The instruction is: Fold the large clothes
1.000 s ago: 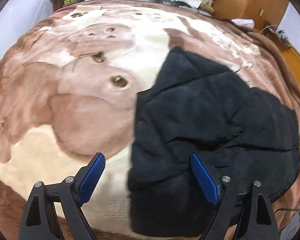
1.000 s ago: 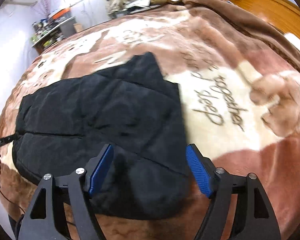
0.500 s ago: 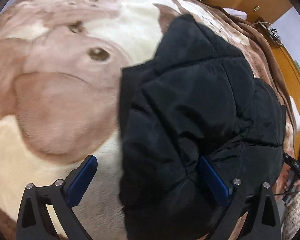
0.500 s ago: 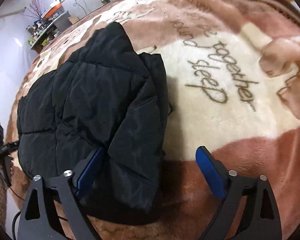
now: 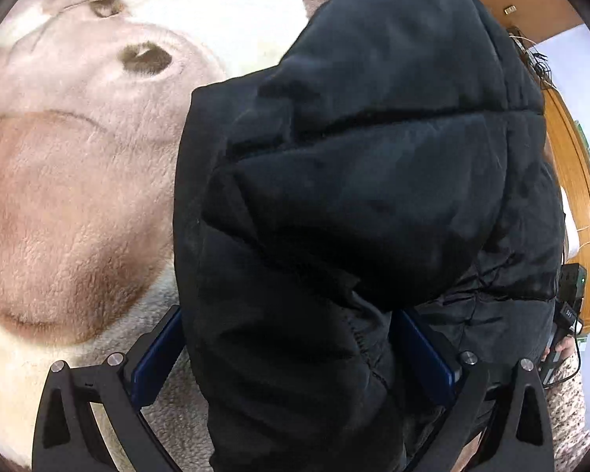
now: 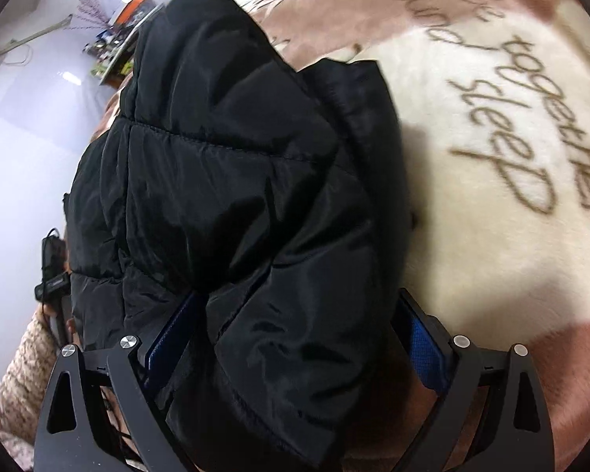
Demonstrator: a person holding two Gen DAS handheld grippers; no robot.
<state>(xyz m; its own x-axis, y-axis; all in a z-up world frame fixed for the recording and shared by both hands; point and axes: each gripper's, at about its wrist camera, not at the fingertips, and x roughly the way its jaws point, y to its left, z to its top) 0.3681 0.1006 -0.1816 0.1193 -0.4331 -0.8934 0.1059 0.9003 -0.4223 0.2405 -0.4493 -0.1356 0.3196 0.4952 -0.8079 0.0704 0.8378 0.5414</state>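
Observation:
A black quilted puffer jacket (image 5: 354,196) lies folded on a plush brown and cream blanket (image 5: 67,204). My left gripper (image 5: 291,358) is wide open with the jacket's near left corner bulging between its blue pads. In the right wrist view the jacket (image 6: 236,181) fills the middle. My right gripper (image 6: 295,338) is also wide open, straddling the jacket's near right corner, its blue pads (image 6: 424,334) on either side of the padding. Neither gripper squeezes the fabric.
The blanket (image 6: 491,149) carries brown script reading "together sleep" to the right of the jacket. A wooden bed frame (image 5: 578,181) runs along the far right. A cluttered shelf (image 6: 114,43) stands against the far wall.
Both grippers have pushed forward and down onto the jacket's near edge. The near corners, in front of the fingers before, now sit between them. The jaws have stayed open.

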